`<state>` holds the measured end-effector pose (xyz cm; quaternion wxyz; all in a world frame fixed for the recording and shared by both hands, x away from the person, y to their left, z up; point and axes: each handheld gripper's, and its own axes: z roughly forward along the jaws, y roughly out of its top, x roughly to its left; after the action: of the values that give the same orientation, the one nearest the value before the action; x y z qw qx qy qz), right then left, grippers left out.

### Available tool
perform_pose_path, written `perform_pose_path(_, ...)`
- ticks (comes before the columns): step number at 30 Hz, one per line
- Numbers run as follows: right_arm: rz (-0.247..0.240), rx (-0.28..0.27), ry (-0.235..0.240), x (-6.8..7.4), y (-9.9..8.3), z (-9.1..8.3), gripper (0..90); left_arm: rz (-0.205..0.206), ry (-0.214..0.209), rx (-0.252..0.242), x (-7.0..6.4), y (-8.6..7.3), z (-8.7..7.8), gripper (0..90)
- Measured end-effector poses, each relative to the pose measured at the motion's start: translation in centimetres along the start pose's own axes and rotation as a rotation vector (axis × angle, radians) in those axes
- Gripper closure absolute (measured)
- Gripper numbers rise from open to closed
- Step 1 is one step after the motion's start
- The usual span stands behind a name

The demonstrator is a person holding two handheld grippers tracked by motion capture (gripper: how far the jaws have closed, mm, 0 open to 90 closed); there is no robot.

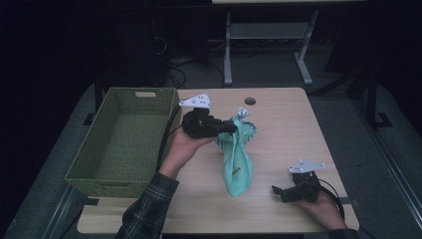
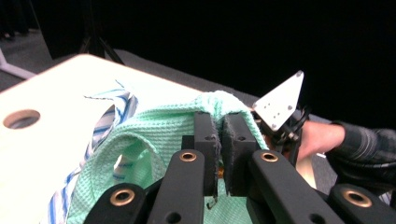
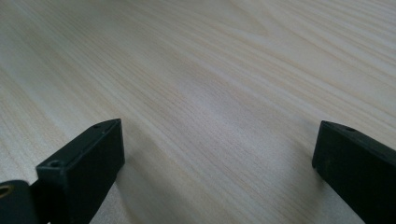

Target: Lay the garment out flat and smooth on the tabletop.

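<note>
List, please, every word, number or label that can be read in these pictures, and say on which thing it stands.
None can be read.
Green cloth: a small dark mark, too small and blurred to read.
Basket: a pale tag on the far rim, too small to read.
The left claw is shut on the green cloth; no text there.

The high view looks forward and down from the near side over the whole desk [image 1: 278,119]. The left gripper view sits close behind its tongs [image 2: 219,135], facing right across the desk. The right gripper view looks steeply down, very near the same desk's wood.
</note>
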<state>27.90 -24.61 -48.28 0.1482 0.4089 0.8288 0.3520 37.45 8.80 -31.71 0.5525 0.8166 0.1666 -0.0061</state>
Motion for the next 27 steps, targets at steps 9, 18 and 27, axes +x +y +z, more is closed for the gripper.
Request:
perform_pose_path(9, 0.003, 0.003, 0.001, 0.0, 0.0, 0.0, 1.8, -0.007, -0.011, 0.08, 0.4, -2.4, 2.3, 85.6)
perform_pose_path(18, 0.002, 0.004, 0.001, 0.0, 0.0, 0.0, 1.8, -0.024, 0.011, 0.173, 0.0, -5.7, 4.0, 85.3)
perform_pose_path(27, 0.001, 0.004, 0.001, 0.0, 0.0, 0.0, 1.8, 0.004, 0.053, 0.3, -0.4, -8.1, 5.1, 84.6)
